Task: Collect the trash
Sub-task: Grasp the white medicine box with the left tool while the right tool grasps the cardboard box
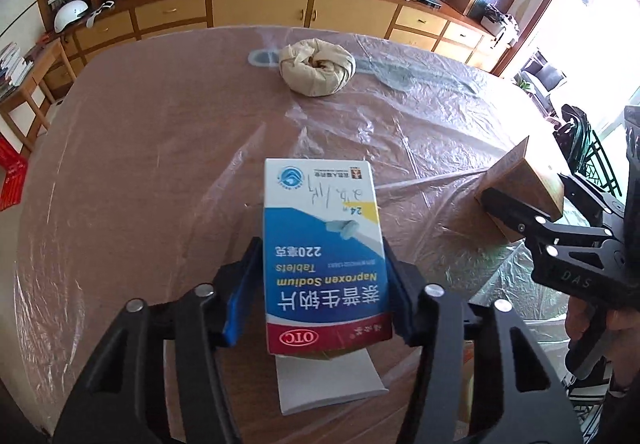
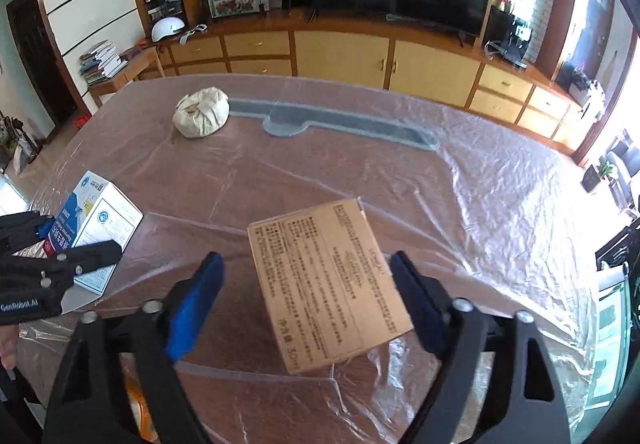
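A blue-and-white medicine box [image 1: 322,244] lies on the plastic-covered table [image 1: 140,164], and my left gripper [image 1: 322,244] is shut on it, a pad pressed against each long side. The same box [image 2: 102,212] shows at the left of the right wrist view. A brown cardboard box [image 2: 328,284] sits between the fingers of my right gripper [image 2: 305,256]. The right pad touches its edge, while a gap of bare table shows beside the left pad. The brown box [image 1: 524,180] also appears at the right of the left wrist view. A beige wrapped bundle [image 1: 317,66] rests farther back.
A white sheet [image 1: 328,384] lies under the near end of the medicine box. A grey strip [image 2: 340,120] shows under the crinkled plastic behind the bundle [image 2: 202,112]. Wooden cabinets [image 2: 340,52] and a dark television stand beyond the far table edge.
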